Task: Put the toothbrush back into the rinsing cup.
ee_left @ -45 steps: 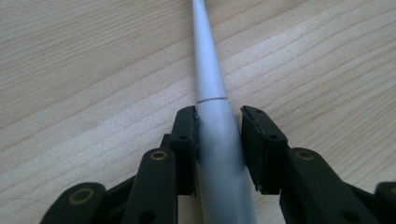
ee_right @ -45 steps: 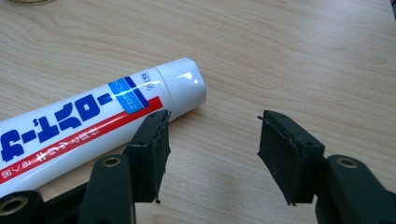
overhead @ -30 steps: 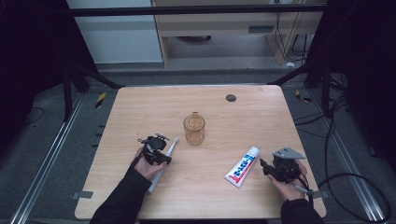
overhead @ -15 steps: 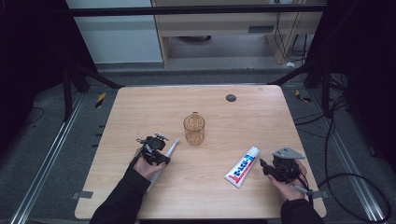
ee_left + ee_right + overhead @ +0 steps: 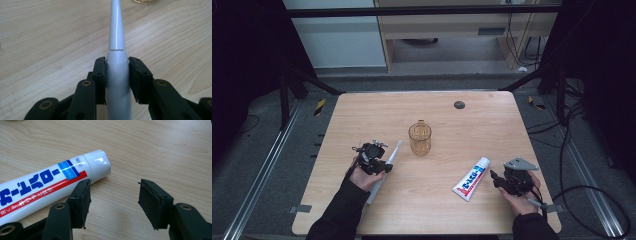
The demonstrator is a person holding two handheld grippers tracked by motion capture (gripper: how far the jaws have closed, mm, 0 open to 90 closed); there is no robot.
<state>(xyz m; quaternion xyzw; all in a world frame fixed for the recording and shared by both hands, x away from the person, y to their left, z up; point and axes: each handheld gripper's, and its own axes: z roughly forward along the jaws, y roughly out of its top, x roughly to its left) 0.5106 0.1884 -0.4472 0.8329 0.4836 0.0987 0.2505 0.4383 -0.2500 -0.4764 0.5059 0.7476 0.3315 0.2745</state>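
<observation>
My left gripper (image 5: 117, 75) has just been closing, and its fingers (image 5: 100, 75) now clamp the white toothbrush (image 5: 117, 62) by its handle, low on the near-left desk (image 5: 362, 115), so I judge it ready to lift. My right gripper (image 5: 113, 202) has its fingers apart with nothing between them, just right of the toothpaste tube (image 5: 50, 182). I count one toothbrush, one tube, one amber cup (image 5: 420, 138) at centre.
</observation>
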